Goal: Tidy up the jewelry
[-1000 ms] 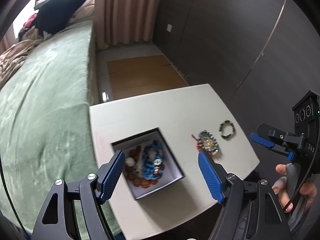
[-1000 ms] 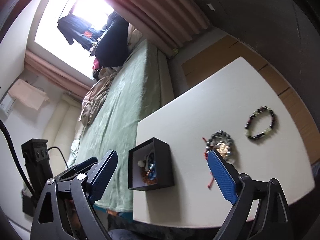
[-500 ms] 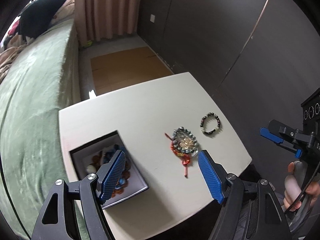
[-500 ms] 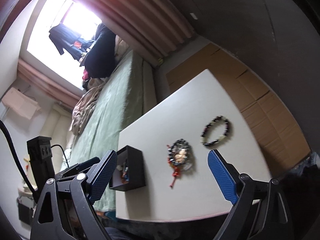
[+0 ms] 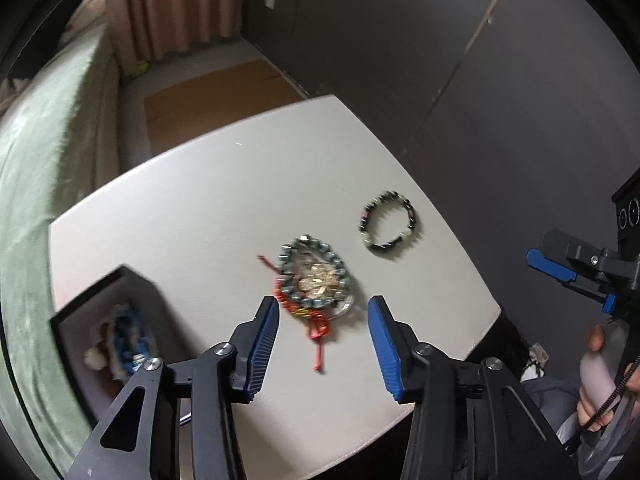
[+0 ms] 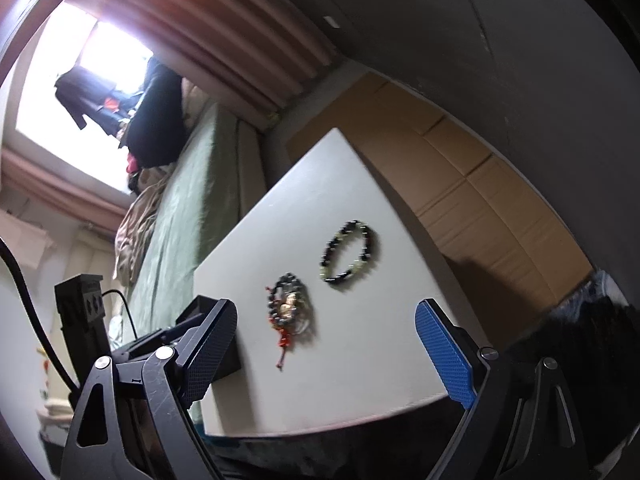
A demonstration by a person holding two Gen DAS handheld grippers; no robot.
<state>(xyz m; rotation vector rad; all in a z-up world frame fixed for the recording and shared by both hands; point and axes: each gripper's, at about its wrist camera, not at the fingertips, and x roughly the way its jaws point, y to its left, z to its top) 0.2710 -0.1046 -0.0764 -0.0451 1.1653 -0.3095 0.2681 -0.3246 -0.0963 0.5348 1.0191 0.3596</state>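
While some beads already sit in the black box [image 5: 100, 300], the jewelry pile [image 5: 314, 280] and dark bracelet [image 5: 390, 220] lie loose on the bench [image 5: 200, 200]. Left gripper [image 5: 322, 322], jaws just narrowed and empty, hovers over the pile; right gripper [image 6: 324, 340] wide open, empty.

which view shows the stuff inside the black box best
The left wrist view: it looks down into the black box, showing blue beads and other blurred pieces. The right wrist view shows only its dark outer side, mostly hidden behind a tool finger.
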